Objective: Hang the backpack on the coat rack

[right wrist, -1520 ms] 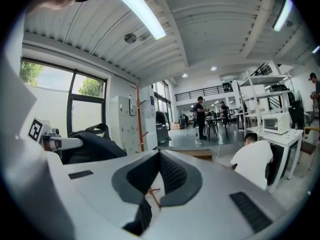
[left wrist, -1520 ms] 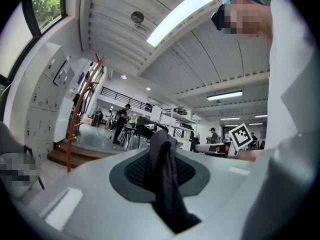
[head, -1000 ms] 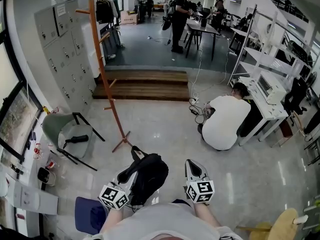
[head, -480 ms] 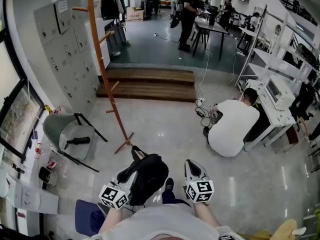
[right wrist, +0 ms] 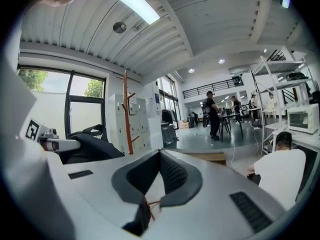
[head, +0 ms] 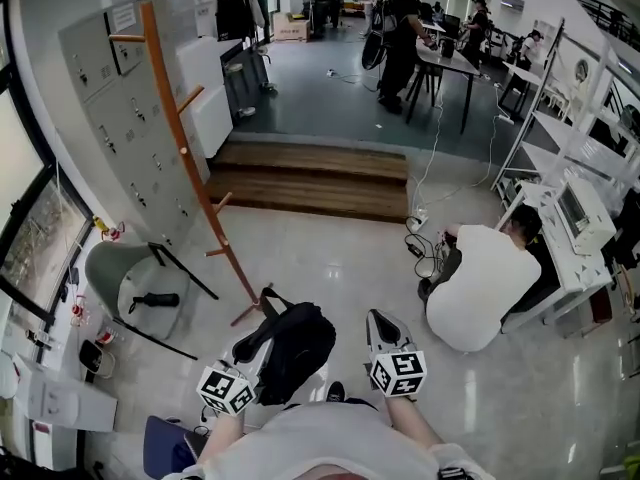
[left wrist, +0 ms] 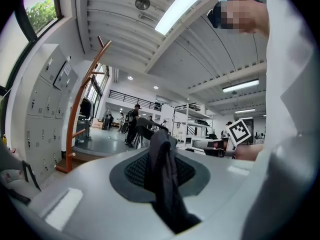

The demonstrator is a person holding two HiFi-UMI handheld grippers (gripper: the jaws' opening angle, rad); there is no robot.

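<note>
The black backpack [head: 297, 343] hangs in front of me, low in the head view, over the pale floor. My left gripper [head: 260, 342] is shut on its black strap [left wrist: 162, 176], which runs up between the pads. The right gripper [head: 379, 321] is beside the bag on the right, apart from it, jaws shut with nothing of the bag between them. The orange wooden coat rack [head: 185, 158] stands ahead to the left, its foot [head: 245, 313] just beyond the bag. The rack [left wrist: 80, 104] also shows in the left gripper view. The right gripper view shows the rack [right wrist: 127, 114] and the bag [right wrist: 87, 146].
Grey lockers [head: 115, 108] line the left wall behind the rack. A grey chair [head: 130, 278] stands left of the rack's foot. A wooden step [head: 310, 178] crosses ahead. A person in white [head: 490, 288] crouches at right by a desk and cables. A blue object [head: 165, 448] lies at lower left.
Both grippers and the backpack have been carried forward across the floor. The coat rack's foot is now closer to the bag, and the crouching person has slid to the right.
</note>
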